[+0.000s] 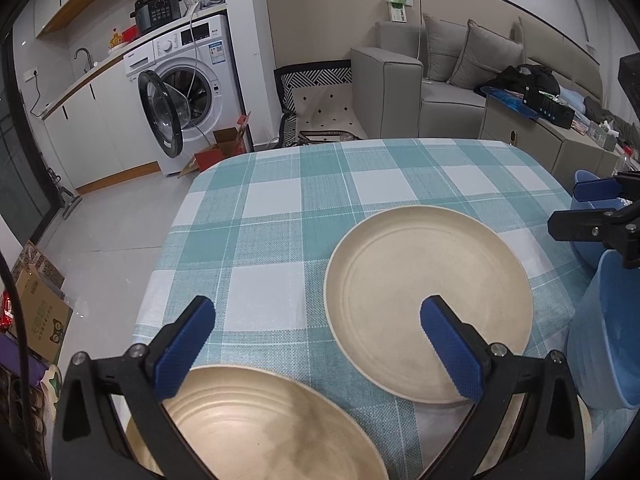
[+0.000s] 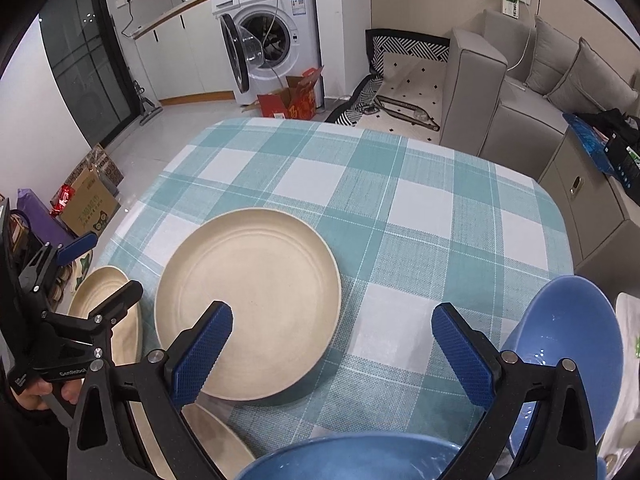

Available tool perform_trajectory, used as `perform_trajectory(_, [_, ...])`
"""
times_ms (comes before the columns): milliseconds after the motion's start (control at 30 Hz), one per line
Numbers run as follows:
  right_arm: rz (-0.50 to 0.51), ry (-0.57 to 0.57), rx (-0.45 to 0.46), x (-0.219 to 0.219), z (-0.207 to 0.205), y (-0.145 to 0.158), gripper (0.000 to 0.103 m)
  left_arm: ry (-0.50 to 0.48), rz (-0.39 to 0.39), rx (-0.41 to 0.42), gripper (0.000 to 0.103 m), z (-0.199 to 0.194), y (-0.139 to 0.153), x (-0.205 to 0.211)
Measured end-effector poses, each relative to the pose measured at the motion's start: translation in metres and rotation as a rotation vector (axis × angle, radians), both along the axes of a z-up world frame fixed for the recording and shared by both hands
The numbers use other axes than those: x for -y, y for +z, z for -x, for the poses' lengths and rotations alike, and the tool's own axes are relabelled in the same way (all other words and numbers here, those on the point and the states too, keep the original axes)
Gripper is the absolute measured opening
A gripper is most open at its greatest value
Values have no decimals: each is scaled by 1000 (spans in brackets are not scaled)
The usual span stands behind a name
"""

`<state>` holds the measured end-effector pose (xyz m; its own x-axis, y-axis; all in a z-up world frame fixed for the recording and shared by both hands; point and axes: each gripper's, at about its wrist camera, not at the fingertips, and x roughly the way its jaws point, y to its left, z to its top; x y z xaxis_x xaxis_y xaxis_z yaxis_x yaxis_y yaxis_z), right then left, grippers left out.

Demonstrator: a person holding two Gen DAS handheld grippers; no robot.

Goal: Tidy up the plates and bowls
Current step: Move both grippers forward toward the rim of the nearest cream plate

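Observation:
A large cream plate [image 1: 428,300] lies flat on the checked tablecloth [image 1: 280,208]; it also shows in the right wrist view [image 2: 252,304]. A second cream plate [image 1: 256,424] lies at the near left edge, under my open, empty left gripper [image 1: 316,316]; the right wrist view shows that plate [image 2: 120,320] too. Two blue bowls [image 1: 604,336] [image 1: 588,208] stand at the right. My right gripper [image 2: 332,328] is open and empty above the cloth, between the large plate and a blue bowl [image 2: 568,344]. Another blue bowl [image 2: 344,460] sits just below it.
The table's edges drop to a tiled floor [image 1: 100,232] on the left. A washing machine [image 1: 188,88] with its door open, a red box [image 2: 292,100] and a grey sofa [image 1: 440,80] stand beyond the table. Cardboard boxes [image 1: 40,308] lie on the floor at left.

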<state>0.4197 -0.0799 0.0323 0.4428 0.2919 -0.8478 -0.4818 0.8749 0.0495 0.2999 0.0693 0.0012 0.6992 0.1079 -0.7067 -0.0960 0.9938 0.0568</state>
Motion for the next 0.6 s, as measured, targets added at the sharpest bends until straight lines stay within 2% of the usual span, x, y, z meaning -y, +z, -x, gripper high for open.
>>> perform_trajectory(600, [83,34,-122,-17,-27,-39,101,10,-11,-68,103,-19,-18,-3])
